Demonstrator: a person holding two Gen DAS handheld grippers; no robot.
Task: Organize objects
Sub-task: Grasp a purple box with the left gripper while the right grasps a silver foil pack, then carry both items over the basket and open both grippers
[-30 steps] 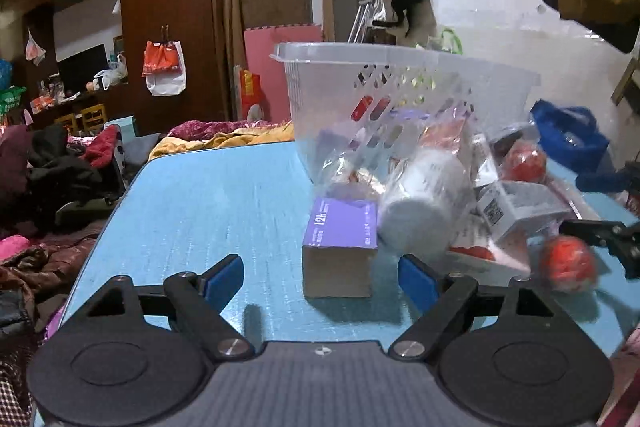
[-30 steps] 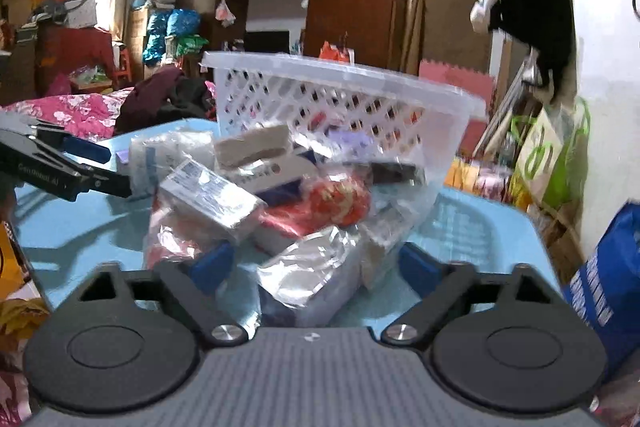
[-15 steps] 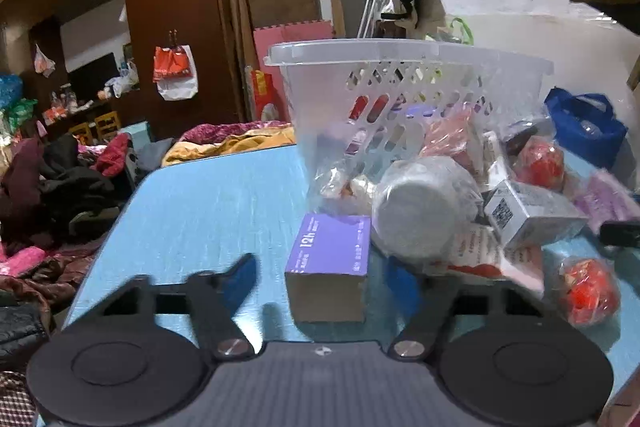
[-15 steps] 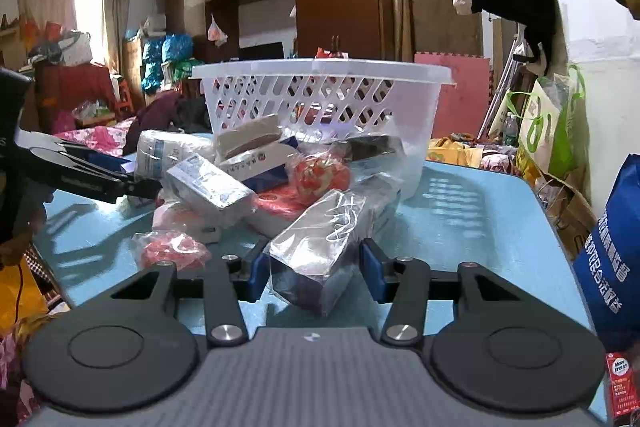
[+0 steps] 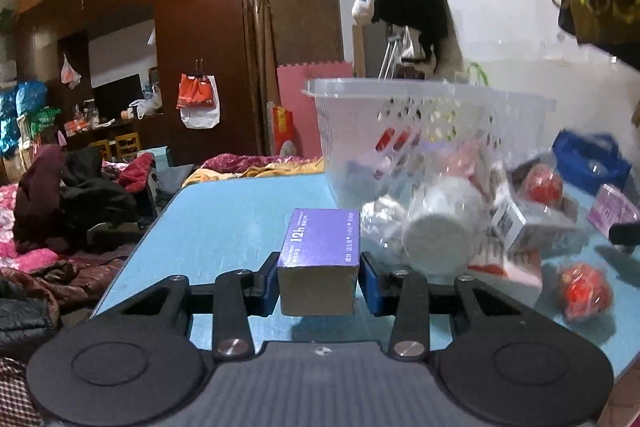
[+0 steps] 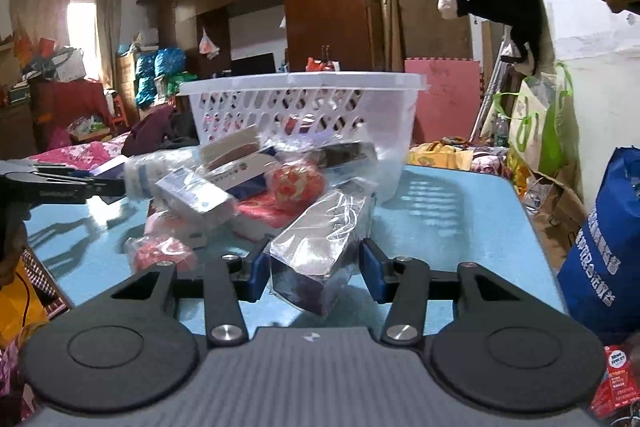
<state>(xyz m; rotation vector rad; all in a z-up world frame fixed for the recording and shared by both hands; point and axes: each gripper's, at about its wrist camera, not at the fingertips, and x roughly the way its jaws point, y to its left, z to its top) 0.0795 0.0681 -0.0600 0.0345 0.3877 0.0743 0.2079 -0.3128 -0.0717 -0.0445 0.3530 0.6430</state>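
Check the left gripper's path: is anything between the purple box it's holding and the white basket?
Partly. The left gripper is shut on the purple box. The white basket stands ahead to the right, its wall facing the box, with a bagged white roll lying against it. Going over the rim looks clear.

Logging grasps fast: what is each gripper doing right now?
Left gripper: shut on the purple cardboard box.
Right gripper: shut on the clear-wrapped dark box, though pad contact is hard to confirm.

Both wrist views sit low over the worktop [image 5: 224,223], close in, facing the white basket [image 6: 304,107] from opposite near corners.
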